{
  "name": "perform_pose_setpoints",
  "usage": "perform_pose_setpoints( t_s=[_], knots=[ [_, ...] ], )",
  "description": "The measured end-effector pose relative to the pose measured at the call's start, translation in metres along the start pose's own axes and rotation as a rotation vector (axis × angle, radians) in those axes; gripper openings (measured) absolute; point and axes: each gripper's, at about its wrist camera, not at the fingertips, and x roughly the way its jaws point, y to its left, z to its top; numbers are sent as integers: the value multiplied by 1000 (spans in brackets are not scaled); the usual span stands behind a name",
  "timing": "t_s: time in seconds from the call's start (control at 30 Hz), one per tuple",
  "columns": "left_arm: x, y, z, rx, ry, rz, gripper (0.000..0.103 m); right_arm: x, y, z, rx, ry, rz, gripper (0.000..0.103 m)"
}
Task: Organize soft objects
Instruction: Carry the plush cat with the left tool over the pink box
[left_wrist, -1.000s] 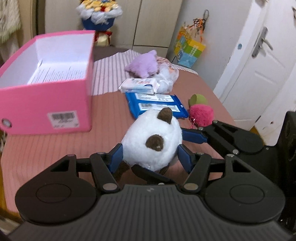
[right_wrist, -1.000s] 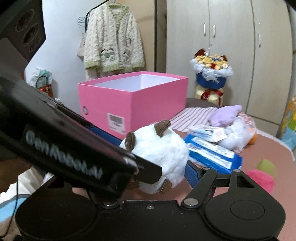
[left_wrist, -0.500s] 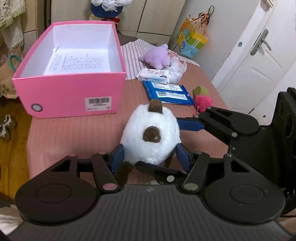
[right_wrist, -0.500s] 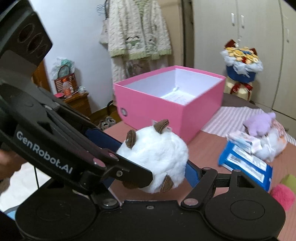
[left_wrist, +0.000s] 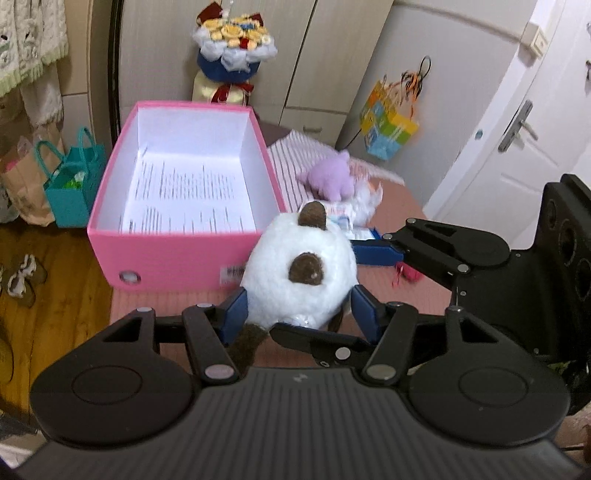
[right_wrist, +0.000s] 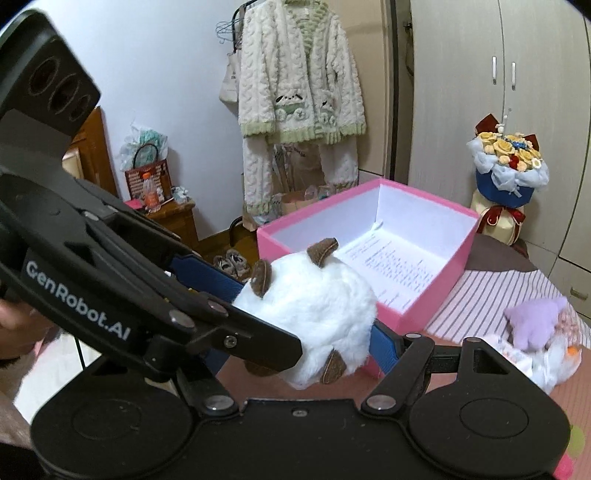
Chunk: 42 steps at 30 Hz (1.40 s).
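Note:
A white fluffy plush (left_wrist: 299, 269) with brown ears hangs in the air, held from two sides. My left gripper (left_wrist: 299, 314) is shut on it, its blue pads (left_wrist: 234, 314) pressed into the fur. From the right, my right gripper (right_wrist: 306, 343) is shut on the same plush (right_wrist: 314, 306); one blue pad (right_wrist: 384, 347) shows and the other is hidden behind the left gripper's body. The open pink box (left_wrist: 177, 254) stands just beyond the plush, with only a printed sheet (left_wrist: 184, 199) on its floor. The box (right_wrist: 436, 295) also shows in the right wrist view.
On the cloth-covered table (left_wrist: 166, 306), right of the box, lie a purple plush (left_wrist: 332, 177), a bagged white plush (right_wrist: 554, 362), a blue wipes pack (left_wrist: 364, 232) and a pink pom (left_wrist: 410, 273). A bouquet (left_wrist: 232, 48) stands behind. Off the table's left edge is wooden floor with bags (left_wrist: 70, 192).
Both grippers have risen with the white plush and carried it toward the pink box. The box's inside now shows from above, close ahead.

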Motion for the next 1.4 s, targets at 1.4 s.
perform_pose_setpoints(
  t_s=[1.4],
  knots=[
    [200,154,158,-318,64,-19,49,221,-148,116,-225,253,-63,80]
  ],
)
